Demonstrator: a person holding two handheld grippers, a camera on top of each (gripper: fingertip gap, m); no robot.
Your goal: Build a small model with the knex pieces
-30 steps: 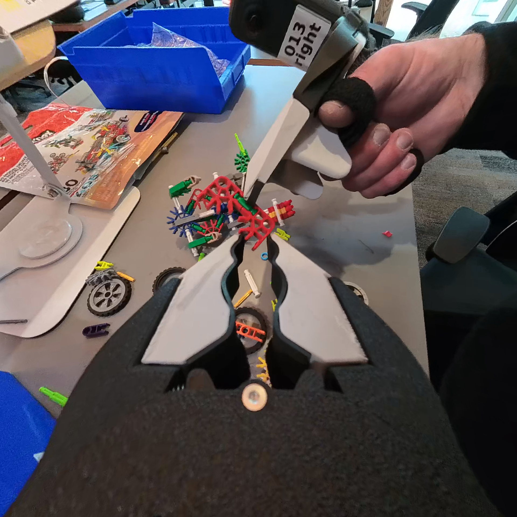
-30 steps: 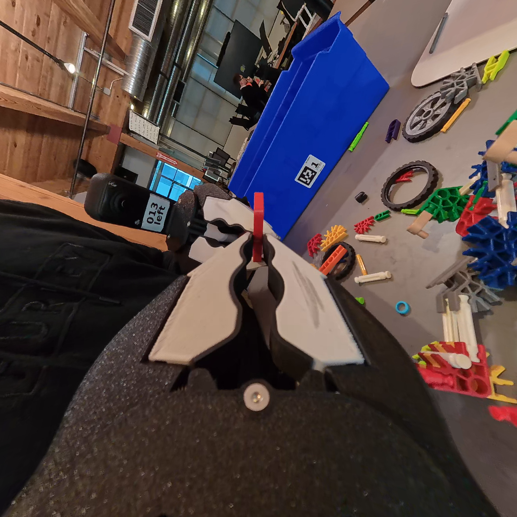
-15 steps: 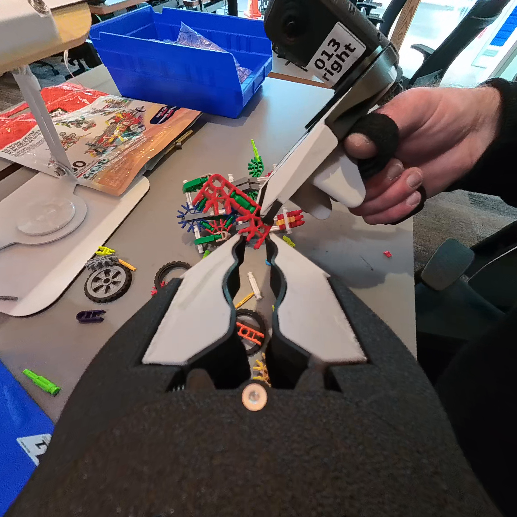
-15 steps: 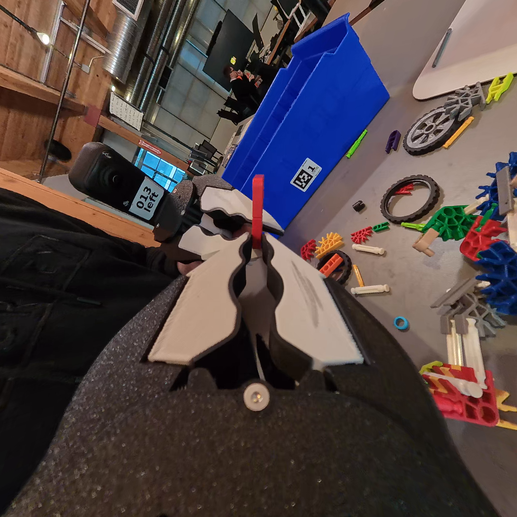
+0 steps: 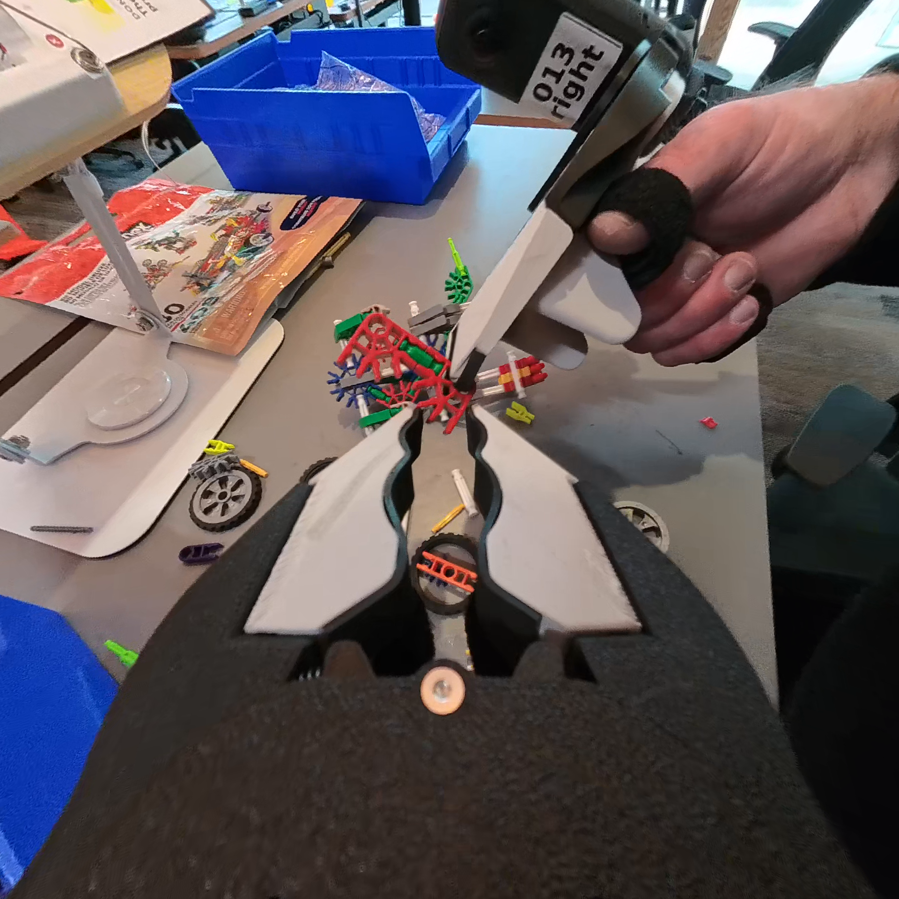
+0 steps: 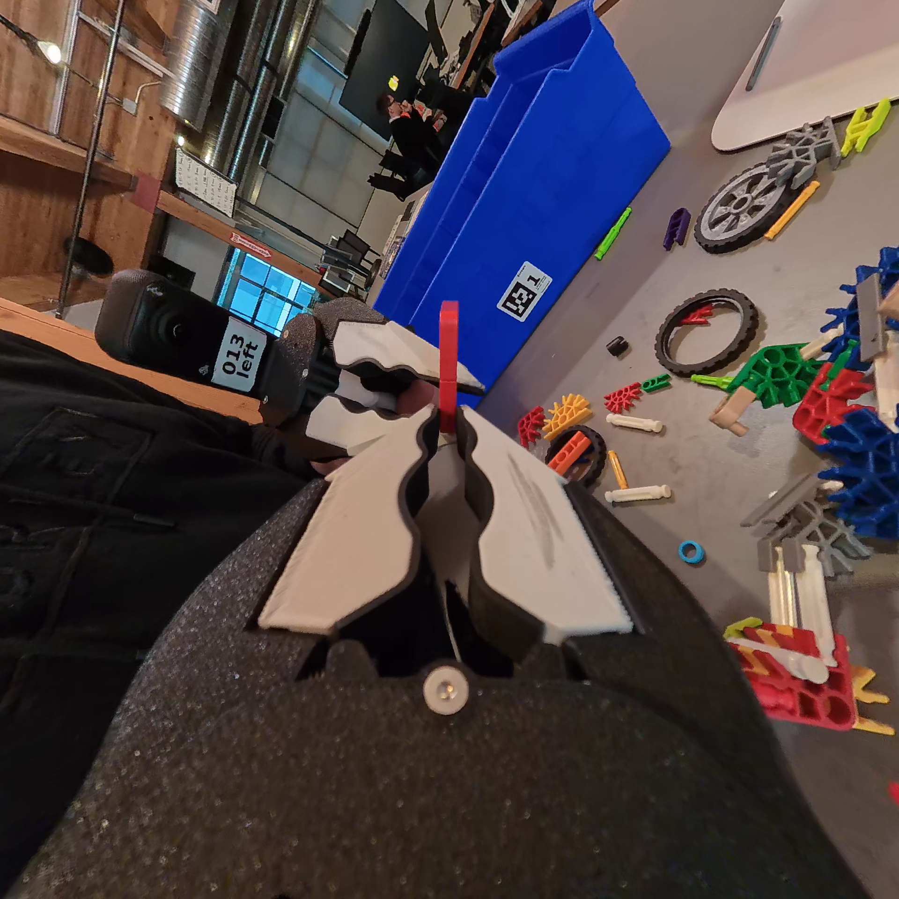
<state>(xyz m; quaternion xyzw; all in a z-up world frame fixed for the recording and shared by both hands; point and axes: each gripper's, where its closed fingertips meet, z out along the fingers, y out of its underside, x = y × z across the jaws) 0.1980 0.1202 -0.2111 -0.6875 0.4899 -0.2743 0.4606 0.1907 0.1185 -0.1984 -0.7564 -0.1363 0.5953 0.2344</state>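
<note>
Two grippers meet over one toy model (image 5: 406, 369) on the grey table (image 5: 608, 438): nearest, the left gripper (image 5: 442, 413) hangs spread before the model's red lattice, beyond it the right gripper (image 6: 445, 418) pinches a red piece (image 6: 448, 360), and farthest stands a blue bin (image 5: 331, 131).

Left wrist view: you look steeply down along your left tongs (image 5: 442, 418) at the desk (image 5: 608, 438), close above the red-and-green toy model (image 5: 404, 369).
Right wrist view: rolled sideways and low, your camera skims along the desk (image 6: 681, 301) towards the blue bin (image 6: 511, 204) and the room behind.
Shared: both views take in the spoked wheel (image 5: 221, 496) (image 6: 742, 209), the orange connector in its tyre (image 5: 445, 574) (image 6: 574, 452), and each other's tongs.
</note>
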